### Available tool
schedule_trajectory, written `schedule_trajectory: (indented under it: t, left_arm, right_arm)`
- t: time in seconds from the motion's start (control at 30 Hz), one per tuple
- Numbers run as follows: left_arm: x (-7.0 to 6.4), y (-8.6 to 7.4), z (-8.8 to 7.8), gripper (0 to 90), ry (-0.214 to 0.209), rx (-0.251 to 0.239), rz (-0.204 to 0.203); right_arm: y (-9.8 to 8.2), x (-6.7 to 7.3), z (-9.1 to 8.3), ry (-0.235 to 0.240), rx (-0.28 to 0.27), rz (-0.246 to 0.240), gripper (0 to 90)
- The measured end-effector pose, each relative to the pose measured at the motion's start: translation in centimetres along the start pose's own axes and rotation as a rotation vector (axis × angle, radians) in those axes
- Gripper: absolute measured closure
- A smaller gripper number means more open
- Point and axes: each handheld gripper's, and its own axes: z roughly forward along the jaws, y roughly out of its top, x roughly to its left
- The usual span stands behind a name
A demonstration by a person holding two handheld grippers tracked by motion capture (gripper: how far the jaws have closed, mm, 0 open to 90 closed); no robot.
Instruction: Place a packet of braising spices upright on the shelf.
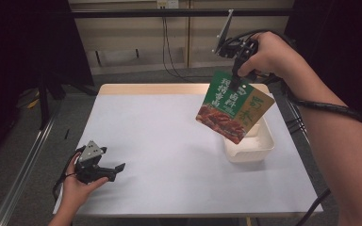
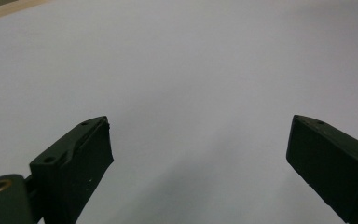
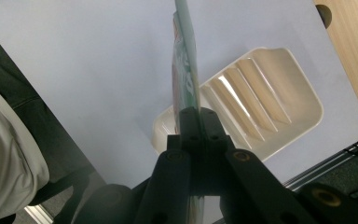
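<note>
While the left tool (image 1: 118,170) gapes wide, the right tool (image 1: 236,84) pinches the packet (image 1: 230,109)

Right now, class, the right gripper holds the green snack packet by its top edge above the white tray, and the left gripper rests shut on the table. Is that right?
Not quite. The left gripper is open: the left gripper view shows its jaws standing wide apart over the bare table. The rest holds: the right gripper pinches the green snack packet by its top edge above the white tray.
</note>
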Motion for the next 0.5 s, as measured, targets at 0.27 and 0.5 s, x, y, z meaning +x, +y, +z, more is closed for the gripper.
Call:
schedule_trajectory:
  t: [0.27, 0.5]
  left_arm:
    - [0.0, 0.0, 0.0, 6.7, 0.008, 0.005, 0.001]
    - [0.0, -0.1, 0.1, 6.7, 0.000, 0.011, -0.002]
  right_arm:
    - [-0.9, -0.4, 0.2, 0.003, 0.021, -0.003, 90.0]
    - [-1.8, -0.9, 0.5, 0.001, 0.022, 0.005, 90.0]
